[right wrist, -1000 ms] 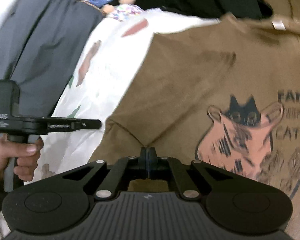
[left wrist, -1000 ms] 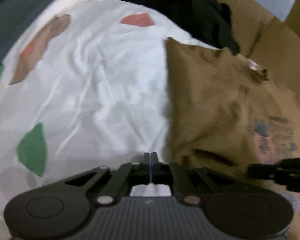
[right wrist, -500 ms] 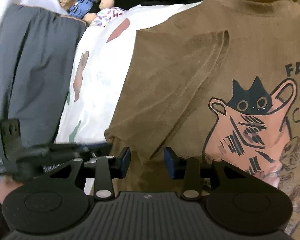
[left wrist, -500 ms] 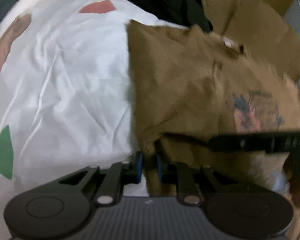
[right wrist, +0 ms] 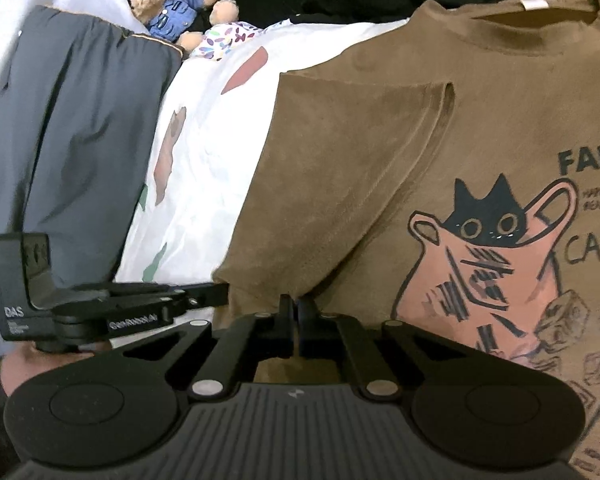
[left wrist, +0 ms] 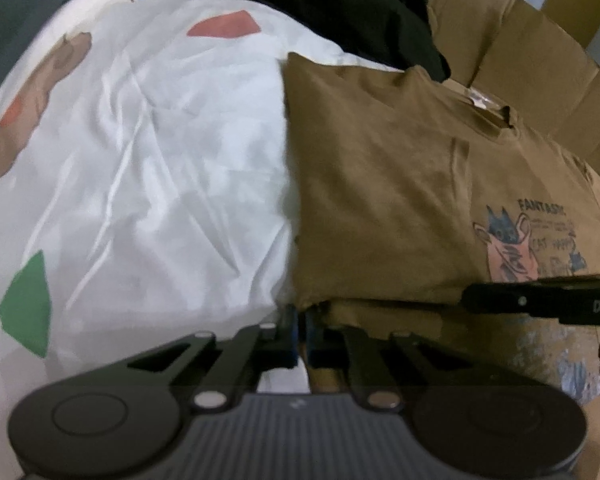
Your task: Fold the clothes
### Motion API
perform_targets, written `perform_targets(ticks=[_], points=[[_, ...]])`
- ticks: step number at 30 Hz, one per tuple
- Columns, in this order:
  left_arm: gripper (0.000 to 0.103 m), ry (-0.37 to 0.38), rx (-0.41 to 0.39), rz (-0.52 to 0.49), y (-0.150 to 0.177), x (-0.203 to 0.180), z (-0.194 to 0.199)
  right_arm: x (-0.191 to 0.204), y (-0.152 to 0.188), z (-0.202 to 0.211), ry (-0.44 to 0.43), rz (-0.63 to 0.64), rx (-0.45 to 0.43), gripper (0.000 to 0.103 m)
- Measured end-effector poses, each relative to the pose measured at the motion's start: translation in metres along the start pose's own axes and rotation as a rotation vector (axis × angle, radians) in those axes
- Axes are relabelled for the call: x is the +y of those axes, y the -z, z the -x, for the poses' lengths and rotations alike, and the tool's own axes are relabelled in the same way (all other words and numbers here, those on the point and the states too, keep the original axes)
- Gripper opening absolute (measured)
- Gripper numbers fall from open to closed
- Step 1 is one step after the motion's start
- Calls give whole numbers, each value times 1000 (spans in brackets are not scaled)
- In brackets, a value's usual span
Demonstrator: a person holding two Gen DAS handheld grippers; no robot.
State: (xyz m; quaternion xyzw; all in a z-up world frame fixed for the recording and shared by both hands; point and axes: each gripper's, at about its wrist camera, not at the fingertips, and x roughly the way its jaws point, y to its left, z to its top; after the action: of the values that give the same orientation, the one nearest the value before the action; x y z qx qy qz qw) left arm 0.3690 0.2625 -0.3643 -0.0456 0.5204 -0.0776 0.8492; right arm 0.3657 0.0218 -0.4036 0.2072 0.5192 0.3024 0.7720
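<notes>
A brown T-shirt (left wrist: 380, 200) with a cat print (right wrist: 484, 264) lies flat on a white sheet, its left sleeve folded in over the chest. My left gripper (left wrist: 302, 328) is at the shirt's left edge, its jaws closing tight on the fabric. The right wrist view shows the same tool (right wrist: 220, 300) side-on from the left. My right gripper (right wrist: 296, 320) has its jaws closing tight on the folded edge just left of the print. Its tip (left wrist: 472, 300) reaches in from the right in the left wrist view.
The white sheet (left wrist: 160, 160) carries coloured patches. A grey garment (right wrist: 60, 140) lies left of it, with a teddy bear (right wrist: 164, 4) behind. Black clothes (left wrist: 360, 12) and cardboard (left wrist: 520, 48) sit beyond the shirt. A hand (right wrist: 40, 360) holds the left tool.
Both grippers were shut a second ago, opened around the shirt's edge half a second ago, and are now shut on the fabric.
</notes>
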Motion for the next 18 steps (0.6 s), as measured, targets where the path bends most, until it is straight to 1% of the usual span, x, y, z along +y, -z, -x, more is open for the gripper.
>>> perform_targets(ticks=[6,8,9,10,12,15,18], points=[[5,-27,26,-55,-3,-4,1,-4,7,-11,26,-17,43,2],[9,-27,27,-45,-4,-4,3,-4,6,-10,27,-26,61,2],[13,-26,26,-35,-4,-3,7,-4,6,-7,20,-32,67,4],[15,-25,25,-26,-4,-1,10,-5,5,-5,16,-28,64,5],[14,-41,16,-22,-5,1,16,-7,5,2,12,-23,53,6],[14,-56,-31,-17,-10,4,28,-11,3,10,8,-26,19,7],[15,-44,-72,14,-18,6,34,-15,-3,17,20,-28,-30,7]])
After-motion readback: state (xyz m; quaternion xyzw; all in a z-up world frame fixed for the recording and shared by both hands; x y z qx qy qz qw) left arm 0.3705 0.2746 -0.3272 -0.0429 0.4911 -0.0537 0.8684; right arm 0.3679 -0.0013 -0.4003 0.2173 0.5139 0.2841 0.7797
